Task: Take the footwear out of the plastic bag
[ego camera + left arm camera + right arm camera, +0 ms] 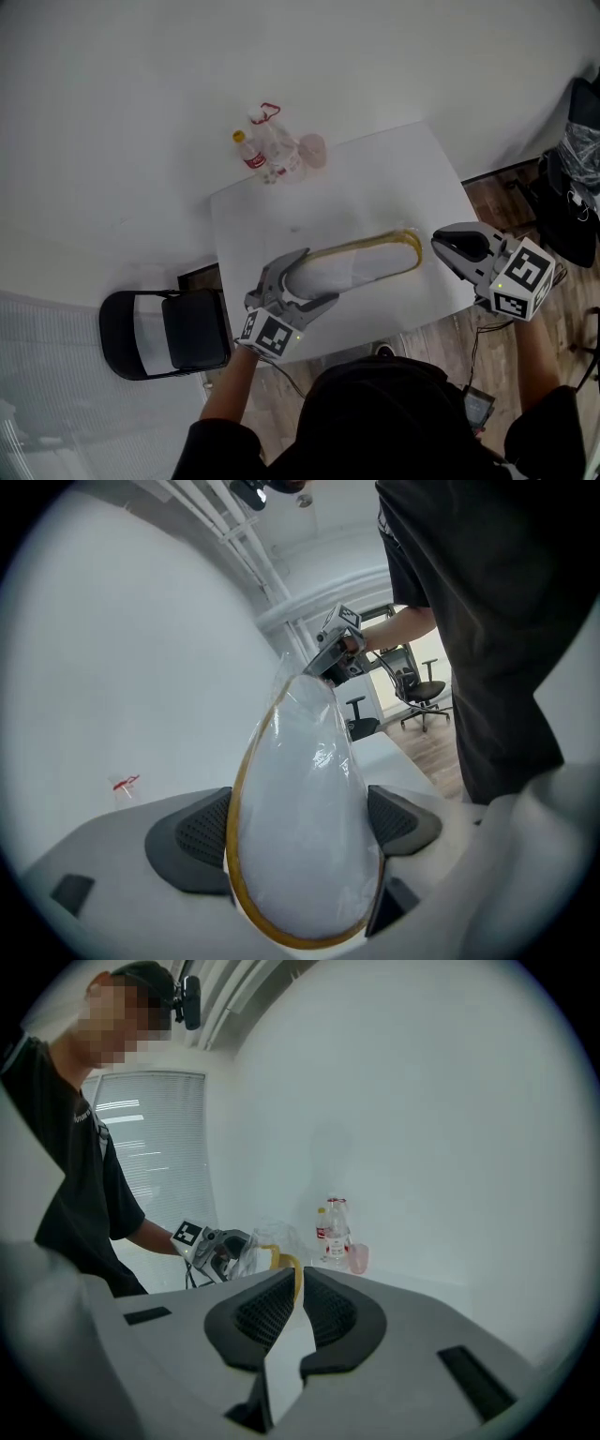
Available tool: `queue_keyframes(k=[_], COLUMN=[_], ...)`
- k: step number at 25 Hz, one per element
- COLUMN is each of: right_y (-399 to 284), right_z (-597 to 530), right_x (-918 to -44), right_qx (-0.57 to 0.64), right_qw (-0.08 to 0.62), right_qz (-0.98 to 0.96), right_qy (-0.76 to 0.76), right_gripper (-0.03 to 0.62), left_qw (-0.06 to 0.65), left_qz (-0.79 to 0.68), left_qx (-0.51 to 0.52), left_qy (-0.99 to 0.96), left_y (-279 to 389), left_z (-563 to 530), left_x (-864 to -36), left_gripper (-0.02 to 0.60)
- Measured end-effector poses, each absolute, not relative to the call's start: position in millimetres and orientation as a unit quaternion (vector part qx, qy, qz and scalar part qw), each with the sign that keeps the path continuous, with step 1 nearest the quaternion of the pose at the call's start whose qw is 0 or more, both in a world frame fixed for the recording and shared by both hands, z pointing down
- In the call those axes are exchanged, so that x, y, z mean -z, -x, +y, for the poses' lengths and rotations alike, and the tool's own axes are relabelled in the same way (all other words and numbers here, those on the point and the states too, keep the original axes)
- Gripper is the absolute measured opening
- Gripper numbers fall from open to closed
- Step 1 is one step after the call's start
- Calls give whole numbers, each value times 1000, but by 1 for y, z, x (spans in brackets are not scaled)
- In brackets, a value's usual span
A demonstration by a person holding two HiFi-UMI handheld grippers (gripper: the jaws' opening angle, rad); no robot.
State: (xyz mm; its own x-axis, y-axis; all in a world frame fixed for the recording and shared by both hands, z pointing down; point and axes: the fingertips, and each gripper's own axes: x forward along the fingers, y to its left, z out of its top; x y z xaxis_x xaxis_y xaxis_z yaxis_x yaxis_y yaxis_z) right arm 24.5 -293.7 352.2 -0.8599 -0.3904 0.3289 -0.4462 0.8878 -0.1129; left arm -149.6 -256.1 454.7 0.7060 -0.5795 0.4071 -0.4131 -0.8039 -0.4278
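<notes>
So, progress check: basically nothing was done yet as far as I could tell. The slipper (pixel 361 262) was fully inside the bag (pixel 323 752), with clear plastic shining over its whole white sole and yellow rim. The pair hung over the near half of the table (pixel 375 178), looking lifted off it and stretched between the two grippers. Everything that matters was left to do: open the bag, slide the slipper out, put it down on the table. The left gripper (pixel 314 277) sat at the table's near-left edge with its fingers (pixel 192 832) spread wide. The fat end of the slipper filled the gap, both pads against it through the plastic, so I'd call that a proper grip. The right gripper (pixel 442 246) was off the table's right edge. Its fingers (pixel 267 1312) were pinched almost together on a thin strip of the bag's plastic, and the yellow rim sat just past the tips. My guess was the right one would tug the bag off while the left kept the slipper. The bottles (pixel 267 150) at the table's far corner were well out of the way.
</notes>
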Motion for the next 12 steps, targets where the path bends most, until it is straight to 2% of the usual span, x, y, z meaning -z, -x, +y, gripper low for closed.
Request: queue_keyframes(k=[7,9,12], right_y=[-33,-30,-25], right_z=[-251,-236,-221], right_x=[-311,-307,-306], right_qx=[-100,-94,-73], right_qw=[100,101,118], right_qz=[-975,-979,-981], right_qy=[-169,-151,-135], right_gripper=[40,83,87], left_qw=[180,186,199], left_qz=[299,307,315], left_qx=[255,251,248], left_qy=[902,899,894], left_y=[137,135,133], left_z=[-215,-202,-184], left_x=[-431,-428,-420], left_gripper=[476,474,472])
